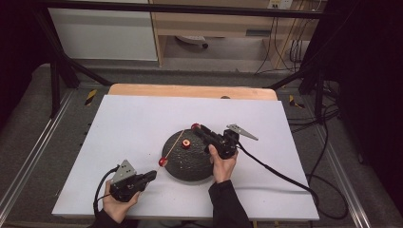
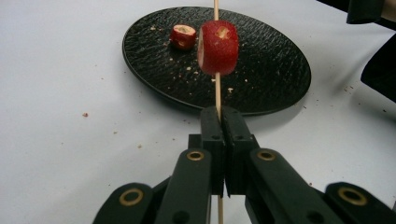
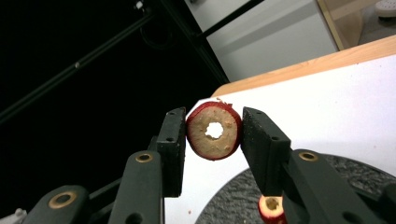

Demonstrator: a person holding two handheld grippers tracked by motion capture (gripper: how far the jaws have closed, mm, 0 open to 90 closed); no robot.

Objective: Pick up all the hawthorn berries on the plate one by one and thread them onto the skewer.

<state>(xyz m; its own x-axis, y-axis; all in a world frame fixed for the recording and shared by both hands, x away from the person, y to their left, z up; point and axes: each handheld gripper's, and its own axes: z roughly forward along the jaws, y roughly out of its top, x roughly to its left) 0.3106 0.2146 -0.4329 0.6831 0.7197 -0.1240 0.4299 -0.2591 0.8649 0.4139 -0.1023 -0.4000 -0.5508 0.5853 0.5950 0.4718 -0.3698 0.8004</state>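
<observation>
A thin wooden skewer [image 2: 217,93] is clamped in my left gripper [image 2: 219,114], which is shut on its lower end. A red cored fruit piece [image 2: 218,46] is threaded on the skewer above the jaws. In the high view the left gripper [image 1: 152,175] sits left of the black plate [image 1: 190,164], with the skewer [image 1: 175,145] slanting up over the plate's edge. My right gripper [image 3: 214,133] is shut on a second red fruit ring [image 3: 214,130] with a hollow centre, held above the plate's far side near the skewer's tip [image 1: 195,127]. A third piece [image 1: 186,143] lies on the plate.
The plate rests on a white mat [image 1: 133,123] over a wooden table [image 1: 190,90]. Crumbs [image 2: 85,114] dot the mat. The right gripper's cable [image 1: 280,175] trails off to the right. Black frame legs [image 1: 54,80] stand beyond the table.
</observation>
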